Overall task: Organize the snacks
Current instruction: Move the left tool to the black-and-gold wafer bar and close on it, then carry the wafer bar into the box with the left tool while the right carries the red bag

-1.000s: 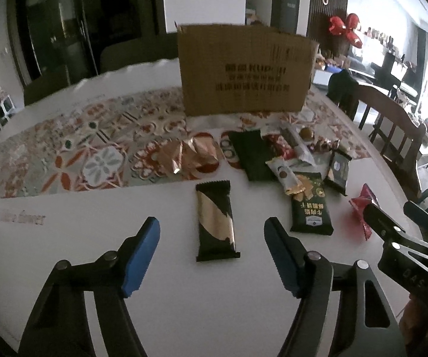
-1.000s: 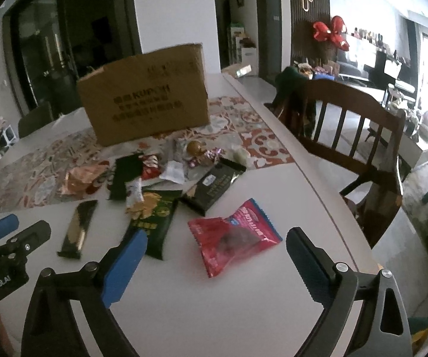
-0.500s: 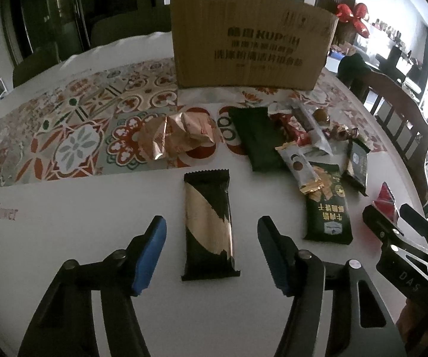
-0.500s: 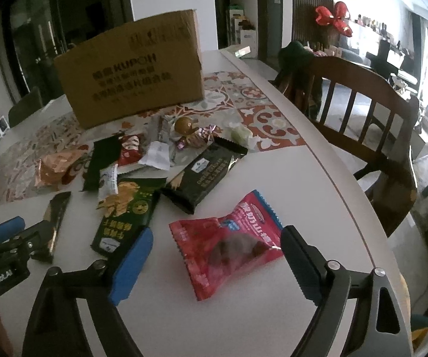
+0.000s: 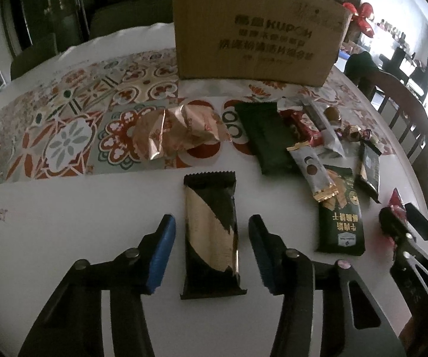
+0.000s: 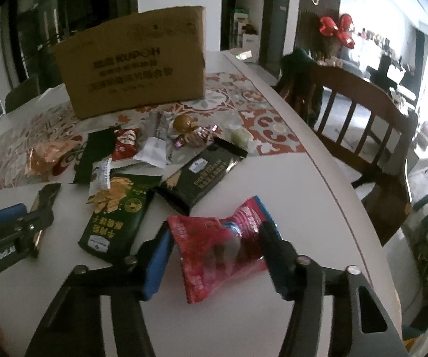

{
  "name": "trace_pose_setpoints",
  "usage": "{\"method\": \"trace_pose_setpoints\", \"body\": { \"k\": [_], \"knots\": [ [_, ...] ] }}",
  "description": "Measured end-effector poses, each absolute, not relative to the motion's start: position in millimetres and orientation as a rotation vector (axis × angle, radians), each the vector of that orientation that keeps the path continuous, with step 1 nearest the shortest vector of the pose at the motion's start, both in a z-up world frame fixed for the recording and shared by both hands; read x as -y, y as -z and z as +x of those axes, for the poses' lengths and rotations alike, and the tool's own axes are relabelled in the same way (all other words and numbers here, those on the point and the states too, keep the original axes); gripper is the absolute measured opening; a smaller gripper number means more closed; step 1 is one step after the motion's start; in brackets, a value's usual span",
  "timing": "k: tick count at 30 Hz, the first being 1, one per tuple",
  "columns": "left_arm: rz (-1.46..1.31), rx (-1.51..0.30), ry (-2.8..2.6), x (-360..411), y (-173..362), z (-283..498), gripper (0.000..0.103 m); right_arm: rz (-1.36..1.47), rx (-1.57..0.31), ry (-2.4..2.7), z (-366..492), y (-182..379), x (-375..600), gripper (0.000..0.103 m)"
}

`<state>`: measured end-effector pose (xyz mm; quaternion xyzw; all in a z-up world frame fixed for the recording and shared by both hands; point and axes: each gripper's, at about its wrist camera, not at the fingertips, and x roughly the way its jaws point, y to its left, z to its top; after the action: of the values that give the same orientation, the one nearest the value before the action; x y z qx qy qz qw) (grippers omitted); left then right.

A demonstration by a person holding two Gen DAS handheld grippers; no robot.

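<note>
Blue-padded, my left gripper has closed in around the black-and-gold bar, fingers apart, not touching. My right gripper now pinches the crumpling red packet on the white table; cardboard box stands beyond.

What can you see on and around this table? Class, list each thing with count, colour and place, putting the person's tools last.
Cardboard box: one, brown, far end of the table.
Patterned mat: one, red and grey, under the box.
Black-and-gold bar: one, between the left claw's fingers.
Red packet: one, between the right claw's fingers.
Green packet: one, dark green, left of the red packet.
Black cracker packet: one, behind the red packet.
Copper wrapper: one, crumpled, on the mat.
Wooden chair: one, brown, right of the table.
Left claw: open.
Right claw: closing around the red packet.
</note>
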<state>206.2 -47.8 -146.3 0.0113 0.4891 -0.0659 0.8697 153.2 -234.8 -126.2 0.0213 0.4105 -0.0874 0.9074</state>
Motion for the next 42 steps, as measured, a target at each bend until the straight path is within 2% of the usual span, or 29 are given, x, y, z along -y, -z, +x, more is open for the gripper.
{"method": "trace_pose_setpoints", "body": {
  "k": [2, 5, 6, 22, 26, 42],
  "knots": [
    [0.024, -1.023, 0.139, 47, 146, 206, 0.037, 0.016, -0.829, 0.181, 152, 124, 231, 0.043],
    [0.021, -1.018, 0.145, 47, 145, 205, 0.03, -0.016, -0.819, 0.181, 151, 122, 226, 0.038],
    [0.022, -1.022, 0.16, 48, 144, 203, 0.03, -0.017, -0.816, 0.181, 151, 122, 226, 0.034],
    [0.095, -0.901, 0.301, 74, 101, 165, 0.03, 0.042, -0.778, 0.155, 132, 103, 231, 0.025],
    [0.11, -0.871, 0.329, 81, 92, 156, 0.03, 0.027, -0.746, 0.148, 123, 95, 229, 0.013],
    [0.118, -0.764, 0.391, 85, 47, 135, 0.03, 0.048, -0.639, 0.102, 104, 60, 225, 0.01]
  ]
}}
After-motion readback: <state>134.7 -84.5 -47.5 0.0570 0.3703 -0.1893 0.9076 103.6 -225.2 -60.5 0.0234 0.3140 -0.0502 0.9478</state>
